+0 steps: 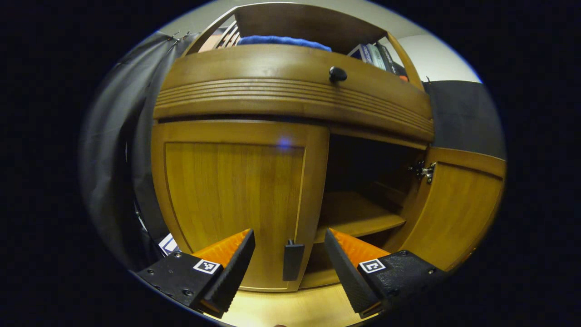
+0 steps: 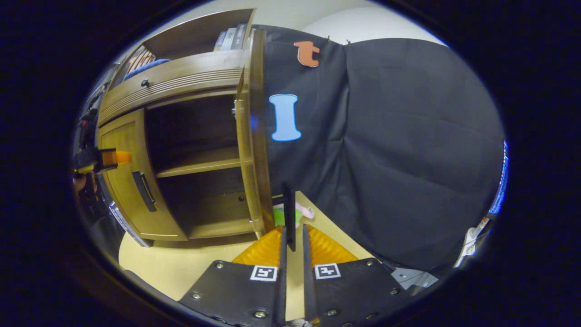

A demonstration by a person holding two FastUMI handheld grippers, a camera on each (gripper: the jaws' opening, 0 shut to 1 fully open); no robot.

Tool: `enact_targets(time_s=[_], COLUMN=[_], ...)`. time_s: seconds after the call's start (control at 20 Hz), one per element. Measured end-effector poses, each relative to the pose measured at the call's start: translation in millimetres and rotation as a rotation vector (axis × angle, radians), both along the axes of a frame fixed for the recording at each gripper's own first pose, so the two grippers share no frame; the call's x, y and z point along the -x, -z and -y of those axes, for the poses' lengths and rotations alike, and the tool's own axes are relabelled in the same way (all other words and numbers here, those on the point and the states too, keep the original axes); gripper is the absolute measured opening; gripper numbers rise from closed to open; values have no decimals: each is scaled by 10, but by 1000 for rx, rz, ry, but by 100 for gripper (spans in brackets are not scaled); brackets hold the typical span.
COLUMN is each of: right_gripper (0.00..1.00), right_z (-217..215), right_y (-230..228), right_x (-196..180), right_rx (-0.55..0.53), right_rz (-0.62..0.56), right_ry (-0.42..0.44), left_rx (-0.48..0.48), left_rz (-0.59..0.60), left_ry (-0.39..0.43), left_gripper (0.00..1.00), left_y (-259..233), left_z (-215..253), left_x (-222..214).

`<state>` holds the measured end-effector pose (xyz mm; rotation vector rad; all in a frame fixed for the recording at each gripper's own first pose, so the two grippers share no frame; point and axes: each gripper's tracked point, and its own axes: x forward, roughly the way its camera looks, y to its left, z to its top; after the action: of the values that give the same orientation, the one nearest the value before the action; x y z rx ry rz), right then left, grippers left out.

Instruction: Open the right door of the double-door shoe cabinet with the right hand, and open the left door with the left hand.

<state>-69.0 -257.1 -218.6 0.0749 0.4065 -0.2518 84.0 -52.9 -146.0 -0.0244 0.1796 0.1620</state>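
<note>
Now, cabinet [image 1: 290, 97]: a wooden shoe cabinet is seen standing on a pale floor [image 1: 290, 309], against the black cloth wall.
Right door [image 2: 254, 136]: swung fully open, seen edge-on in the right gripper view; in the left gripper view it [image 1: 458, 204] is seen folded back on its hinge [image 1: 424, 171].
Right handle [image 2: 288, 213]: a dark bar on the open door's outer face, set between the fingers of the right gripper.
Right gripper [image 2: 293, 245]: clenched on the right handle, both fingers pressed against it.
Left door [image 1: 236, 200]: closed, flush with the cabinet front.
Left handle [image 1: 292, 260]: a dark bar low on the left door, near its inner edge.
Left gripper [image 1: 289, 254]: released, fingers spread wide; the left handle is seen in the gap between them, whether touched cannot be told. It [image 2: 109, 159] is also seen just in front of the left door in the right gripper view.
Interior: a shelf [image 1: 358, 215] is exposed behind the open door.
Drawer knob [image 1: 337, 73]: a dark knob is seen on the band above the doors.
Top: books [image 1: 376, 55] and a blue cloth [image 1: 283, 42] are seen in the upper compartment.
</note>
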Motion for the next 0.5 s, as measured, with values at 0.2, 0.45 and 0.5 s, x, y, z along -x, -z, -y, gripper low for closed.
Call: enact_targets(time_s=[0.2,0.45,0.5], right_gripper=[16,16,16], right_z=[11,43,59], right_y=[-39,-208,-240], right_x=[1,-27,-32], right_rx=[-31,9,13], right_rz=[17,51,54], right_ry=[-21,-31,-32], left_rx=[1,-8,-8], left_rz=[-47,-80,-81], left_ry=[-23,-29,-27], left_gripper=[91,82,82], left_y=[312,565,584], left_z=[-64,-112,-117], left_x=[-178,-369,-396])
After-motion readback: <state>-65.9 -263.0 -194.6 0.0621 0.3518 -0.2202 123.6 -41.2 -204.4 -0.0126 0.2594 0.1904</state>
